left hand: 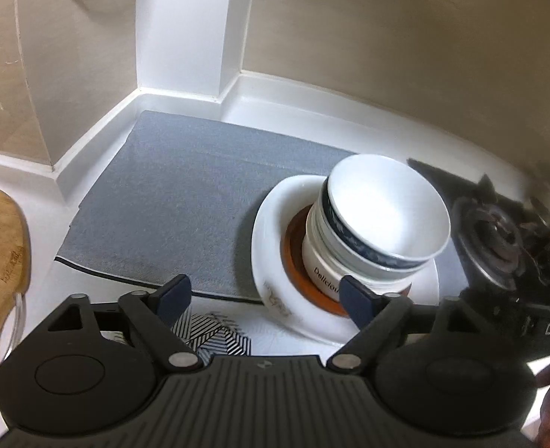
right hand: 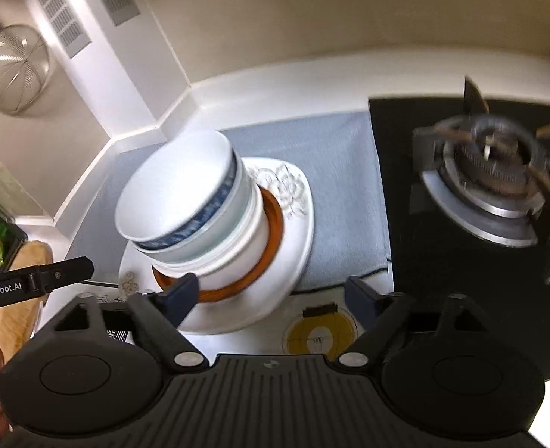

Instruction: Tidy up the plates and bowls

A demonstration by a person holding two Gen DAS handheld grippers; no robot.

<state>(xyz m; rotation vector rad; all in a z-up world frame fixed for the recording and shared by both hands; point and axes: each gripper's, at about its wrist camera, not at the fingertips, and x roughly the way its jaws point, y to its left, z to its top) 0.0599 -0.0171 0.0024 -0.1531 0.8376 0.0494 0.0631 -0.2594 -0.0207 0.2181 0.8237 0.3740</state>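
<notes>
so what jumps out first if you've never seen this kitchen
The stack of bowls stands out, nested on an orange saucer on a white plate, all on the grey mat. The gas burner sits just right of the mat. Both claws, left and right, hang open and empty near the plate.

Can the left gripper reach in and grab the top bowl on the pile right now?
Probably yes. The left gripper is open with nothing between its fingers, and the top bowl sits uncovered on the stack, just ahead and to the right. The right gripper is also open and not holding it.
</notes>
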